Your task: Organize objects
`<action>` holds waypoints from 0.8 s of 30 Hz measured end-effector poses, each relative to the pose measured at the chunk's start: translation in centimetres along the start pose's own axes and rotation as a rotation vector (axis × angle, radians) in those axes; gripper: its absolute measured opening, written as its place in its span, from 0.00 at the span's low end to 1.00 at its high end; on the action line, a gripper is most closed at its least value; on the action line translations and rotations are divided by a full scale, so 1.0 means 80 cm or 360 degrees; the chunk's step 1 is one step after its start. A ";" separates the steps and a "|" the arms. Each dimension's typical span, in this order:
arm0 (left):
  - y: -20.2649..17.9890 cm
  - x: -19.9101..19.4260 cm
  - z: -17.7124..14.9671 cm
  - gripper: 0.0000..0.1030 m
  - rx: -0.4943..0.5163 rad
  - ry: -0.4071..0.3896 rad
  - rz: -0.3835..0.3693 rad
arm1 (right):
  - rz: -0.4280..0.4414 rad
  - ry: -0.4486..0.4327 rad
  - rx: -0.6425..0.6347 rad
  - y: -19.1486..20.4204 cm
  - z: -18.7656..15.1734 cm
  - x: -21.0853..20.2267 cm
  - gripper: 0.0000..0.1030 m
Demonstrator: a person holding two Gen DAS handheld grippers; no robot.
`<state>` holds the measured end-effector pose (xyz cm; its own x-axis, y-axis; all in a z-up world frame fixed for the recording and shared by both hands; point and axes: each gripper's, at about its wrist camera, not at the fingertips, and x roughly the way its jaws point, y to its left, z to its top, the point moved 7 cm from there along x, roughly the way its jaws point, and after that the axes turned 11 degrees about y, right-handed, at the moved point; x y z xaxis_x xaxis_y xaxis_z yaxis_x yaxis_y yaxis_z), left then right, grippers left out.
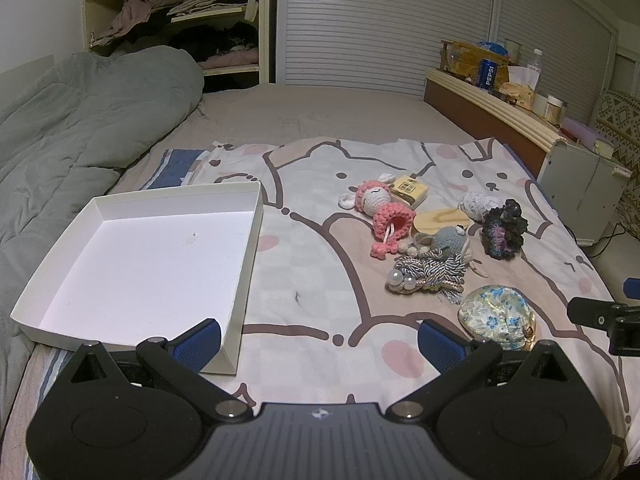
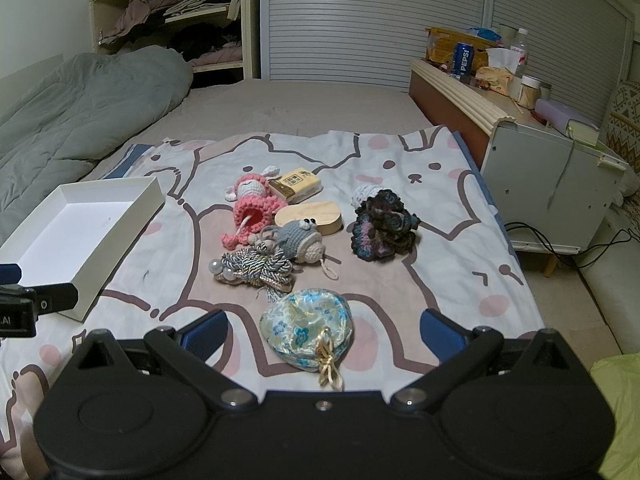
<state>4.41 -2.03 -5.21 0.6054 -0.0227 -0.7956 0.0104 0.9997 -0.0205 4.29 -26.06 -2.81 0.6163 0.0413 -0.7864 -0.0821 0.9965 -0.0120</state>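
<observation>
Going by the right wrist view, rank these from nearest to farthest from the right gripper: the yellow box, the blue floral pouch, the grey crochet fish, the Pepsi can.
1. Blue floral pouch: on the bedspread just ahead of the right gripper, between its open fingers.
2. Grey crochet fish: mid-pile, beyond the pouch.
3. Yellow box: back edge of the pile.
4. Pepsi can: far right, on the headboard ledge.

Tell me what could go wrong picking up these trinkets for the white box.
The grey crochet fish touches the silver tasselled knot with pearls, so grabbing either may drag its neighbour. The blue floral brocade pouch trails a gold cord that could snag. The shallow white cardboard box might slide on the bedding.
</observation>
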 end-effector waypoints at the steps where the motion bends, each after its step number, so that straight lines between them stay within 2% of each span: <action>1: 0.001 0.000 0.000 1.00 0.0000 0.0000 0.0000 | 0.0000 0.0000 0.0000 0.000 0.000 0.000 1.00; 24: 0.009 0.003 0.006 1.00 -0.0007 -0.0012 0.0000 | 0.0007 -0.0001 -0.0011 0.002 -0.002 0.005 1.00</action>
<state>4.95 -1.30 -5.17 0.6115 -0.0224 -0.7909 0.0069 0.9997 -0.0230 4.36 -25.88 -3.22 0.6163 0.0457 -0.7862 -0.0901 0.9959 -0.0127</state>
